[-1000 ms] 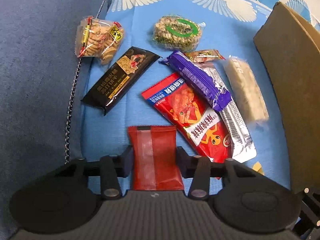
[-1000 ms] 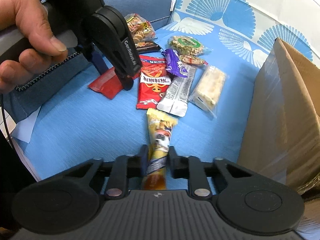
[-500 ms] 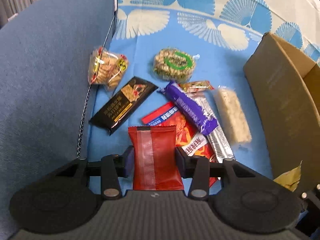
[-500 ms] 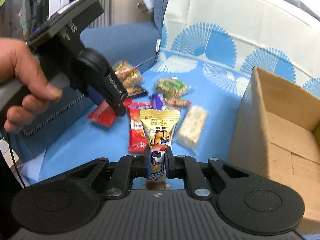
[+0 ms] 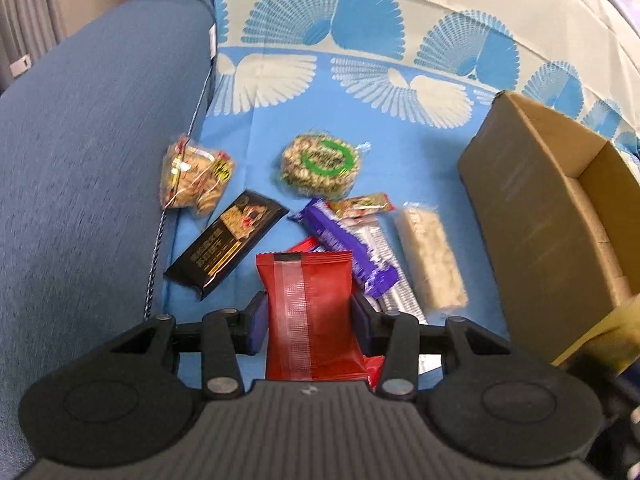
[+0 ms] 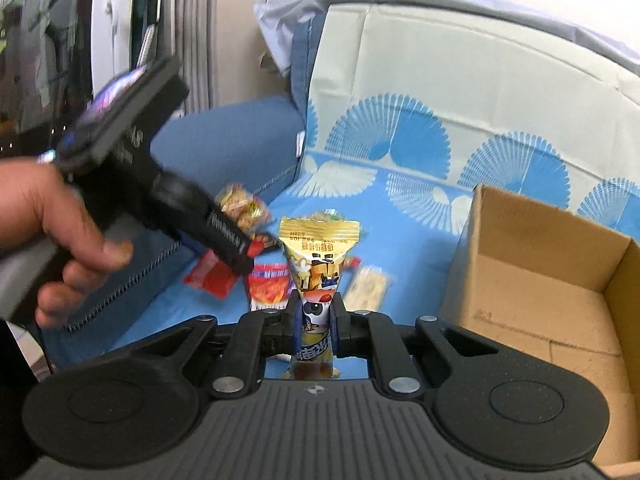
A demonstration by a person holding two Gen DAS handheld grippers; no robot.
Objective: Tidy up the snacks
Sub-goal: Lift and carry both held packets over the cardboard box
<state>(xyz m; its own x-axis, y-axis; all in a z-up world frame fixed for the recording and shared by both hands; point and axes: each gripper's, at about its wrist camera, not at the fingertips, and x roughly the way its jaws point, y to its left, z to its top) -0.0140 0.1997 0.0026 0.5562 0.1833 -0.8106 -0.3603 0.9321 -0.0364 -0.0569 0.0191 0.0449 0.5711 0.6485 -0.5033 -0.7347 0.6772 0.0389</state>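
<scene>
My left gripper (image 5: 310,318) is shut on a red snack packet (image 5: 310,312) and holds it above the blue cloth. My right gripper (image 6: 316,322) is shut on a yellow snack packet (image 6: 318,256), held upright in the air. Several snacks lie on the cloth: a biscuit bag (image 5: 194,178), a round green-label pack (image 5: 320,164), a black bar (image 5: 228,242), a purple bar (image 5: 346,256), a silver packet (image 5: 390,276), a pale rice bar (image 5: 432,264). An open cardboard box (image 5: 548,216) stands to the right; it also shows in the right wrist view (image 6: 556,280).
A blue sofa arm (image 5: 80,160) rises on the left. The left gripper, held in a hand, shows in the right wrist view (image 6: 244,256), with the red packet (image 6: 212,278) hanging from it. The sofa back with fan-pattern cloth (image 5: 360,40) is behind.
Both grippers have risen with their packets. The right gripper lifted the yellow packet off the cloth and turned toward the box. The snacks on the cloth have not moved.
</scene>
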